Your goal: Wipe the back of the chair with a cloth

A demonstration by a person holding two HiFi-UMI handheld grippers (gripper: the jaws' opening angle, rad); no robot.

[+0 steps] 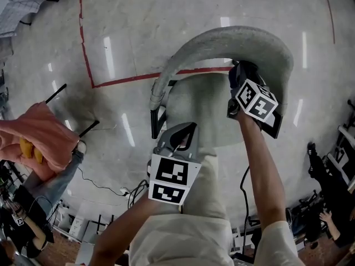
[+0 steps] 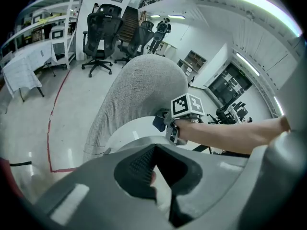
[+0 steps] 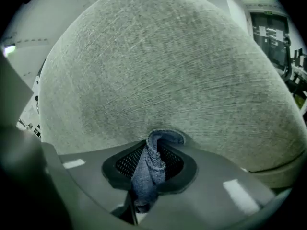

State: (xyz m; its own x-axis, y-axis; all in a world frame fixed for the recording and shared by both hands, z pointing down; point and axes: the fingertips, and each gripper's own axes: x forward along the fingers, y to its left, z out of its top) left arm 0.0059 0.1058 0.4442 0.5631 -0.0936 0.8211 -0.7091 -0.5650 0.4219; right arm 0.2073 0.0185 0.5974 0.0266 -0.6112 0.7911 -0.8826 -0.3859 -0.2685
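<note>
Right tool (image 3: 154,148): jaws are clamping down on a blue cloth (image 3: 146,176). The cloth is bunching up between the mesh pads, and its folded end is poking out past the tips and touching the grey woven chair back (image 3: 163,66).

In the head view this tool is sitting on the inner face of the curved back, toward its right end and just under the top rim. Its marker cube (image 1: 255,100) is facing up. The forearm (image 1: 265,165) behind it is reaching forward over the seat.

Left tool (image 1: 187,131): jaws are closing tip to tip and gripping nothing. Its own view is showing only a pale wedge behind the pads. It is hovering low near the front edge of the white seat (image 1: 194,101), well apart from the back and the cloth. The left gripper view is looking across the seat at the right tool working against the back.

Surroundings: the chair is standing on a pale glossy floor (image 1: 127,32) that is reflecting the ceiling lights. A red tape line (image 1: 133,79) is running across the floor behind the chair and turning a corner to its left. Two black office chairs (image 2: 98,30) are standing further back by a worktop along the wall. A heap of pink fabric (image 1: 33,132) is showing at the left edge of the head view.
</note>
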